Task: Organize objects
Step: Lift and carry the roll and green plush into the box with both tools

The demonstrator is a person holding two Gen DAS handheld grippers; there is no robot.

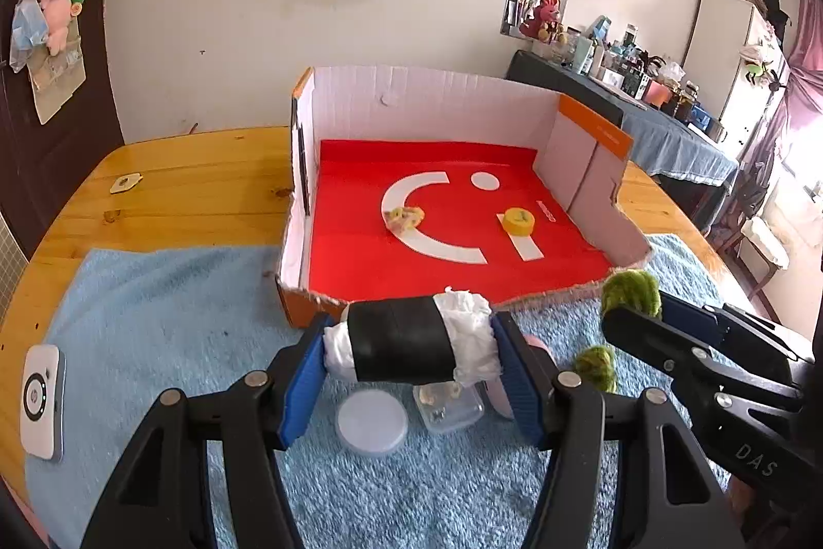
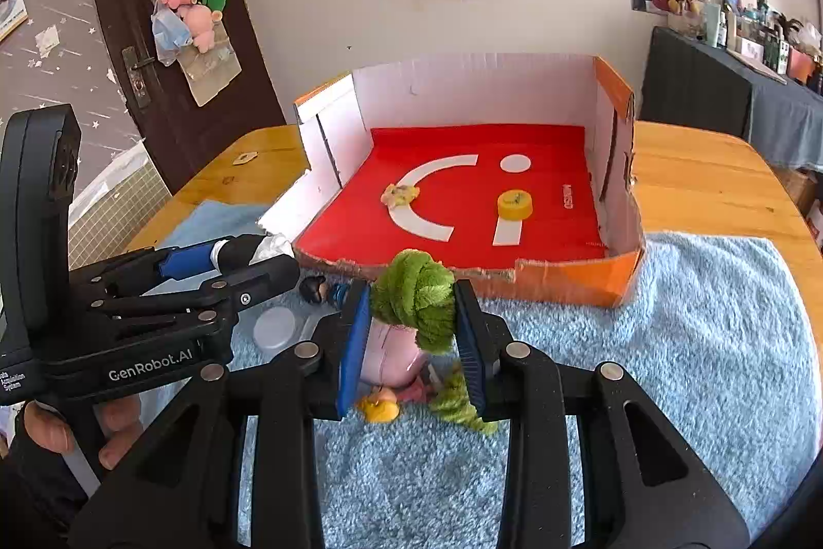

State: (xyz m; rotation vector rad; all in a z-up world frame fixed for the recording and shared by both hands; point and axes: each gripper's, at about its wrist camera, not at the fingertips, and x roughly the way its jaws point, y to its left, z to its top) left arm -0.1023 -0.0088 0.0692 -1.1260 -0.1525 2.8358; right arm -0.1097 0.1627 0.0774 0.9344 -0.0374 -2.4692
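Note:
My left gripper (image 1: 411,356) is shut on a black-banded roll (image 1: 406,343) with white tissue sticking out of both ends, held crosswise just in front of the box's near edge. My right gripper (image 2: 414,343) is shut on the green leafy top (image 2: 414,297) of a pink plush toy (image 2: 388,353), lifted off the towel. The open cardboard box (image 1: 591,137) has a red floor with a white logo. In it lie a yellow cap (image 1: 518,222) and a small crumpled yellowish piece (image 1: 405,217). The left wrist view shows the right gripper (image 1: 648,312) to the right.
A blue towel (image 2: 694,343) covers the near part of the wooden table (image 1: 195,183). On it lie a round clear lid (image 1: 371,425), a small clear container (image 1: 452,405), a dark-haired figurine (image 2: 315,289) and a yellow figurine (image 2: 379,407). A white device (image 1: 42,400) sits far left.

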